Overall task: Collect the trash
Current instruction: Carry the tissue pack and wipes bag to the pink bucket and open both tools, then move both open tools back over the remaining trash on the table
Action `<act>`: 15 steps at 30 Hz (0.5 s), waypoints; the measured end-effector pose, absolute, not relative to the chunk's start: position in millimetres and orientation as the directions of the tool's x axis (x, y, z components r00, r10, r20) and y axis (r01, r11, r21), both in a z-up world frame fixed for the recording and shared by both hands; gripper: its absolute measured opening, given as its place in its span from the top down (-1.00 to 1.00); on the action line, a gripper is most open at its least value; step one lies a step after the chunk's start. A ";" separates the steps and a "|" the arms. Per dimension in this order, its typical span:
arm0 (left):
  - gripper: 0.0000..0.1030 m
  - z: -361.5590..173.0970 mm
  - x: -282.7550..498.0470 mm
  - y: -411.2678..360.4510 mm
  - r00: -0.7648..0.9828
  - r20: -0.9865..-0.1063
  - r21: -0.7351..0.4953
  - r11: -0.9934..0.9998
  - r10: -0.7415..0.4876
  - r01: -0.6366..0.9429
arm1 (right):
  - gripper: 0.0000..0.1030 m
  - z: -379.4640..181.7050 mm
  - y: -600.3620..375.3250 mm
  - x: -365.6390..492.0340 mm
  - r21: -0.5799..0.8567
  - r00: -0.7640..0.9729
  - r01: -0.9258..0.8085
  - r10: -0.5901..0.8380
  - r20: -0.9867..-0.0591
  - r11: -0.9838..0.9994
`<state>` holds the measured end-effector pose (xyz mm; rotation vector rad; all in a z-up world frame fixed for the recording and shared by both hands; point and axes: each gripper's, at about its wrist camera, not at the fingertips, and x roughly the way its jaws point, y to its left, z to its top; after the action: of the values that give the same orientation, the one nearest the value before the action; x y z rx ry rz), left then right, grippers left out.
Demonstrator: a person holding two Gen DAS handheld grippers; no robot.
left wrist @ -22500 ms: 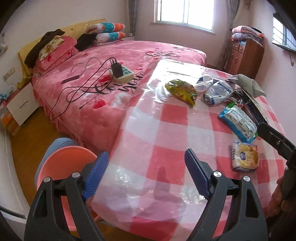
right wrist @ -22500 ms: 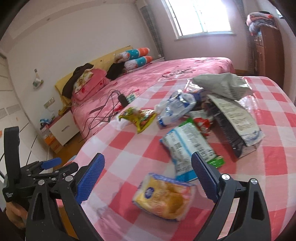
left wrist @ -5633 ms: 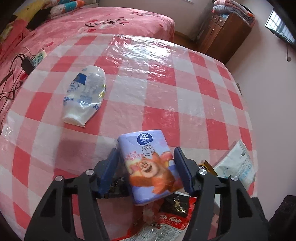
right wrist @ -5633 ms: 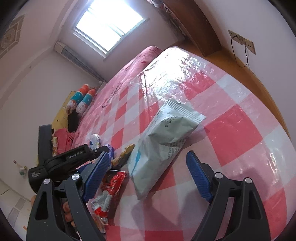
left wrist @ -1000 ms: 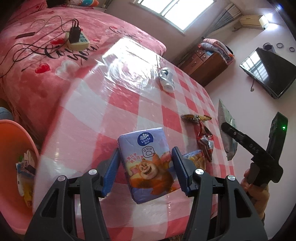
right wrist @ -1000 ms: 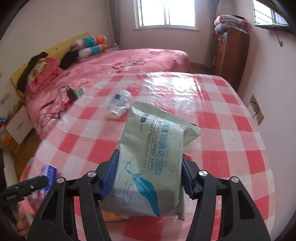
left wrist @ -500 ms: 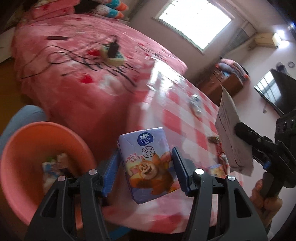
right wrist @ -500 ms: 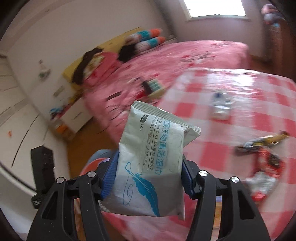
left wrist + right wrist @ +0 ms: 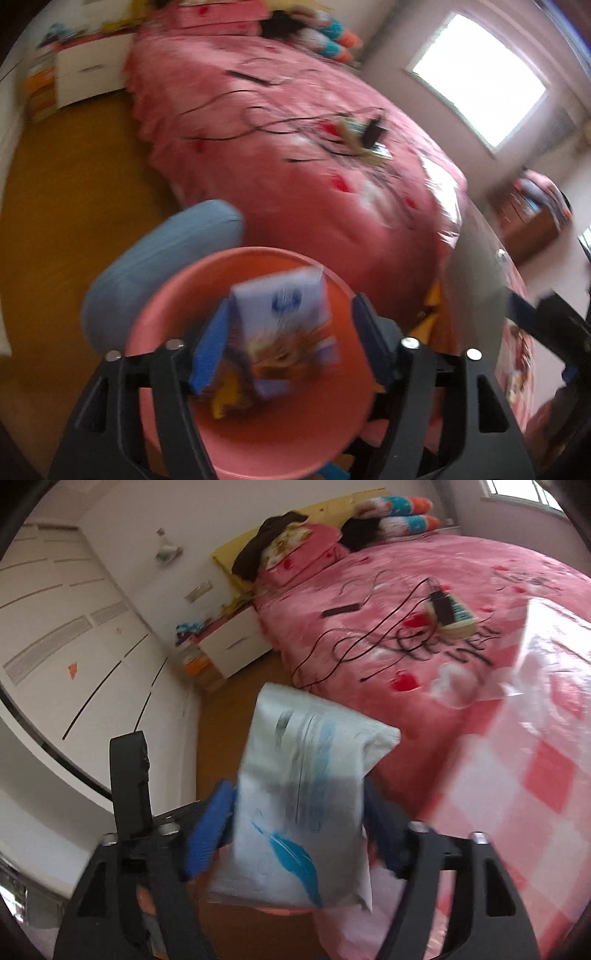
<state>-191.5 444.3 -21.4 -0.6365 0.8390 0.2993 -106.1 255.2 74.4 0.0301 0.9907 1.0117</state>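
My left gripper (image 9: 291,343) hangs over the orange trash bin (image 9: 162,314). Its jaws stand apart and the purple tissue pack (image 9: 284,321) sits blurred between them, free of the right finger, over other wrappers in the bin. My right gripper (image 9: 299,830) is shut on the white wet-wipes pack (image 9: 303,805) with a blue feather print. It holds the pack in the air beside the checked table (image 9: 535,775). The left gripper's body (image 9: 129,775) shows at the left of the right wrist view.
A blue stool (image 9: 155,258) stands against the bin. The pink bed (image 9: 295,155) with cables and a power strip (image 9: 450,616) lies behind. A white nightstand (image 9: 236,638) and wardrobe doors (image 9: 55,635) are on the left. Wrappers lie on the table's edge (image 9: 517,350).
My left gripper swung down over the bin and opened, and the tissue pack is slipping from it. My right gripper moved with the wipes pack off the table toward the bin side.
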 end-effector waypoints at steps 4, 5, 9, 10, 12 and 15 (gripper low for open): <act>-0.48 -30.7 -199.9 462.5 0.613 -0.789 -0.383 0.742 0.048 -0.550 | -0.62 69.5 249.6 -107.1 0.457 0.160 -0.669 0.714 -0.682 0.586; -0.49 -30.5 -201.2 463.2 0.613 -0.788 -0.378 0.743 0.054 -0.553 | -0.67 70.8 244.1 -106.9 0.443 0.182 -0.667 0.707 -0.683 0.600; -0.49 -25.8 -200.9 457.6 0.614 -0.785 -0.354 0.755 0.081 -0.552 | -0.70 77.4 219.3 -109.5 0.392 0.273 -0.651 0.682 -0.679 0.650; -0.50 -24.2 -200.7 455.1 0.616 -0.784 -0.350 0.760 0.082 -0.548 | -0.70 77.0 214.7 -108.9 0.383 0.286 -0.647 0.676 -0.679 0.659; -0.50 -20.2 -199.5 448.1 0.623 -0.778 -0.352 0.770 0.076 -0.532 | -0.70 77.4 204.7 -109.9 0.368 0.311 -0.639 0.664 -0.680 0.676; -0.50 -15.5 -198.2 438.0 0.634 -0.771 -0.357 0.782 0.064 -0.512 | -0.70 77.1 191.6 -109.5 0.337 0.348 -0.629 0.641 -0.684 0.701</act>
<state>-198.2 438.1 -15.5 -0.5982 0.8268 0.3523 -109.5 191.6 77.1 0.0154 0.8940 0.8228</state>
